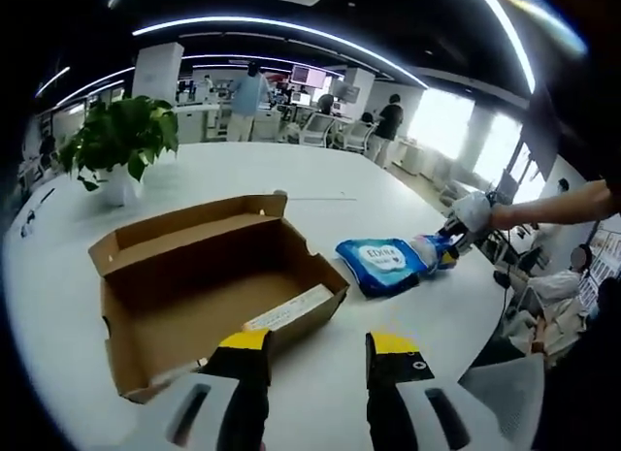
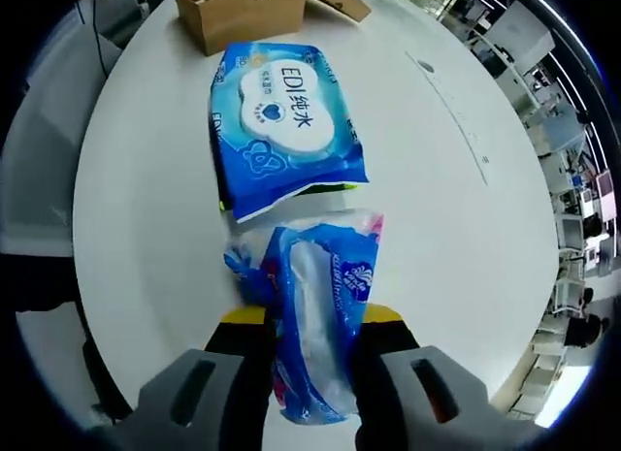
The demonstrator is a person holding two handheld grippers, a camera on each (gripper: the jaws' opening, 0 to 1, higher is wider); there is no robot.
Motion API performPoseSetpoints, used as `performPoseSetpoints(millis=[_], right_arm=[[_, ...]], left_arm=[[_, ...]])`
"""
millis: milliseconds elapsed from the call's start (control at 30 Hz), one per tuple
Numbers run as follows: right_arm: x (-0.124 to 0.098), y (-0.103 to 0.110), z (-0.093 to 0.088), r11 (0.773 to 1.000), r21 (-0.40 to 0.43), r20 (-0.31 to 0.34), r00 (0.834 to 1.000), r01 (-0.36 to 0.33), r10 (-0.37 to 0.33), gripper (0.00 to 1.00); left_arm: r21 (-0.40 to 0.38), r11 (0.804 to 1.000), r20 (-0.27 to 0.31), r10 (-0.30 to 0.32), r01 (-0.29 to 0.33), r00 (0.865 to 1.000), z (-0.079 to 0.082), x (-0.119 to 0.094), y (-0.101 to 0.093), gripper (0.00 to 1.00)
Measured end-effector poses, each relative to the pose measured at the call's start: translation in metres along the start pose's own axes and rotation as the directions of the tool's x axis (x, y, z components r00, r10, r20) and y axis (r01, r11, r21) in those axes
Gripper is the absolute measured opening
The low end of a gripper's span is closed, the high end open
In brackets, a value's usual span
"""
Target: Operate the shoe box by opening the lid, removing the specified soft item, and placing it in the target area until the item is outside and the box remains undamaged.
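An open brown cardboard shoe box (image 1: 209,291) lies on the white table, its lid flap folded back, nothing visible inside it. My left gripper (image 1: 317,349) hovers open just in front of the box with nothing between its yellow-tipped fingers. To the right a blue wet-wipes pack (image 1: 380,265) lies on the table; it lies flat (image 2: 281,121) ahead of my right gripper. My right gripper (image 2: 312,320) is shut on a soft blue-and-clear tissue packet (image 2: 315,315), low over the table just behind the wipes pack. The right gripper (image 1: 456,240) comes in from the right, held by a person's hand.
A potted green plant (image 1: 121,145) stands at the table's far left. The box's corner (image 2: 243,10) sits beyond the wipes pack. Chairs, desks and several people fill the office behind. A seated person (image 1: 558,286) is past the table's right edge.
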State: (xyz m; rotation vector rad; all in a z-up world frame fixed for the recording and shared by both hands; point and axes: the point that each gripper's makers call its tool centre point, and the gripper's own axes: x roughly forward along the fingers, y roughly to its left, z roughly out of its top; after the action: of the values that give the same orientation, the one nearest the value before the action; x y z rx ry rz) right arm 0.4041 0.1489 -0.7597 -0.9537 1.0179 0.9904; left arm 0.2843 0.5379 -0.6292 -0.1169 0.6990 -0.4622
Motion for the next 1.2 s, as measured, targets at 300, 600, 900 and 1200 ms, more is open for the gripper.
performPoseSetpoints(millis=[300,600,900,1200], right_arm=[[0.008,-0.003,0.002,0.999,-0.042,0.005,1.000,-0.011,0.011,0.31],[0.013,0.003,0.002,0.994,-0.111,-0.004,1.000,-0.021,0.020,0.40],[0.004,-0.001,-0.003,0.996,-0.084,-0.002,1.000,0.002,-0.003,0.41],[-0.002,-0.001,-0.007,0.997,-0.080,-0.020,0.999,0.023,-0.025,0.41]], left_arm=[[-0.015,1.000,-0.005,0.014,-0.014,1.000,-0.004,0.000,-0.001,0.38],[-0.012,1.000,-0.004,0.012,-0.012,1.000,-0.003,0.003,-0.009,0.38],[-0.007,1.000,0.004,0.006,-0.006,1.000,0.001,-0.003,-0.008,0.38],[0.001,1.000,0.005,-0.009,0.009,1.000,0.002,-0.009,0.003,0.38]])
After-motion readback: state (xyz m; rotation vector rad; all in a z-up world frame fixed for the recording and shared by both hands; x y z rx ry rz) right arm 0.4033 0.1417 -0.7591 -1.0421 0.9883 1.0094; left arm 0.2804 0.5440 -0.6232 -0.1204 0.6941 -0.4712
